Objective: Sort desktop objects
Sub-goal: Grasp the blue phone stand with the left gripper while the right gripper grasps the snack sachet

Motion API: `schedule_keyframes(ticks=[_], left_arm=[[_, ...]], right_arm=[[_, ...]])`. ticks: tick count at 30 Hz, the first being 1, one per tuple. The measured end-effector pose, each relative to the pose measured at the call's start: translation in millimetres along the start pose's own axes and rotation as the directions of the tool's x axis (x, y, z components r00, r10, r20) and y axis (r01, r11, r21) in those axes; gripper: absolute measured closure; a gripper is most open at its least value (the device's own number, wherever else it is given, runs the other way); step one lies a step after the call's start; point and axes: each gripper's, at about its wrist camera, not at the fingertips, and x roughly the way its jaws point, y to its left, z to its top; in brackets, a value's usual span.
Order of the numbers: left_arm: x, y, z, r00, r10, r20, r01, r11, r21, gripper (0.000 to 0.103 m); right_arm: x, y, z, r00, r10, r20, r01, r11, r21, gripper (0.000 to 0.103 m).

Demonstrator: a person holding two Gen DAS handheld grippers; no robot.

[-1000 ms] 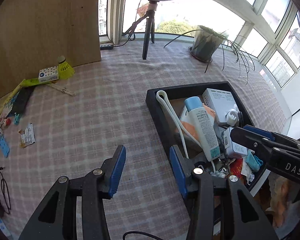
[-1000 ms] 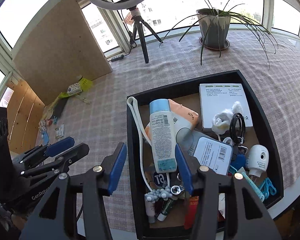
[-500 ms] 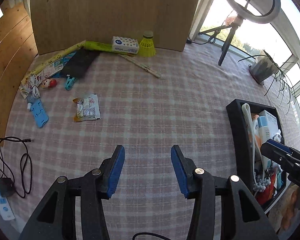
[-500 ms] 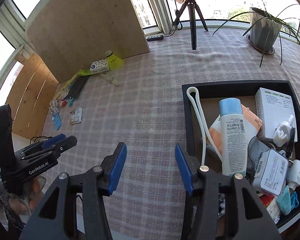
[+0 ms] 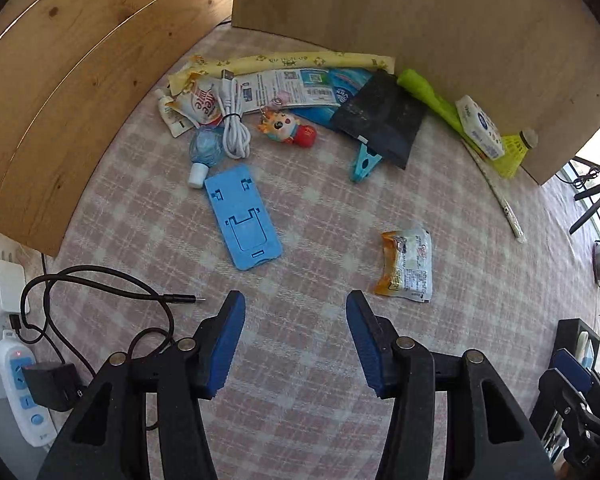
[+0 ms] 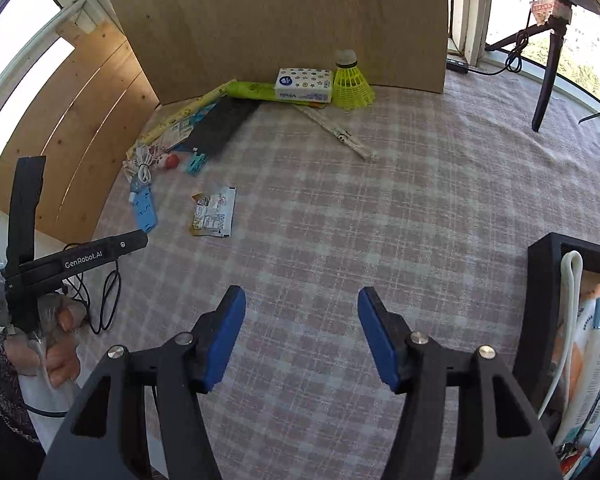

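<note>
My left gripper (image 5: 295,304) points down at the checked cloth, its jaws opening with nothing between them. Just ahead of it lie a blue phone stand (image 5: 242,218) and an orange-and-white snack packet (image 5: 406,266). Farther off, against the wooden boards, sits a pile with a white USB cable (image 5: 232,120), a toy figure (image 5: 288,128), a blue clip (image 5: 364,164), a black pouch (image 5: 380,116), a tissue pack (image 5: 480,126) and a yellow shuttlecock (image 5: 512,148). My right gripper (image 6: 301,296) hovers over bare cloth, jaws opening and empty, left of the black tray (image 6: 540,280).
The tray holds a white bottle (image 6: 596,360) and several other items. A black cable (image 5: 100,292) and a power strip (image 5: 24,392) lie at the table's left edge. A hand (image 6: 60,320) grips the left tool. A tripod (image 6: 548,60) stands at the back right.
Both grippers swung left, away from the black tray towards the pile by the wooden boards, and sank a little. The jaws of both now stand wider.
</note>
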Motion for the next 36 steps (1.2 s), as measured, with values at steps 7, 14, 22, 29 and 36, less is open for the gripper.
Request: schedule_keyframes(ticks=[7, 14, 22, 29, 36], left_arm=[[23.0, 31.0, 30.9, 0.999, -0.025, -0.035, 0.021, 0.995, -0.101, 0.049], [43.9, 34.7, 41.1, 0.999, -0.003, -0.051, -0.003, 0.993, -0.119, 0.048], [55.9, 32.9, 43.9, 0.998, 0.045, -0.04, -0.05, 0.993, -0.11, 0.049], [56.6, 21.9, 36.9, 0.994, 0.108, 0.003, -0.108, 0.993, -0.052, 0.055], [51.7, 25.2, 22.7, 0.994, 0.107, 0.017, -0.107, 0.994, -0.03, 0.068]], right_arm=[[59.3, 62.4, 42.5, 0.997, 0.024, -0.077, -0.028, 0.998, -0.055, 0.045], [116.9, 94.3, 67.6, 0.986, 0.028, -0.167, -0.037, 0.998, -0.052, 0.045], [152.7, 102.8, 77.7, 0.976, -0.012, -0.216, 0.003, 0.999, -0.039, 0.045], [161.2, 118.5, 77.4, 0.974, -0.092, -0.206, 0.066, 0.99, -0.128, 0.042], [157.3, 130.2, 60.9, 0.969, -0.194, -0.154, 0.142, 0.944, -0.297, 0.06]])
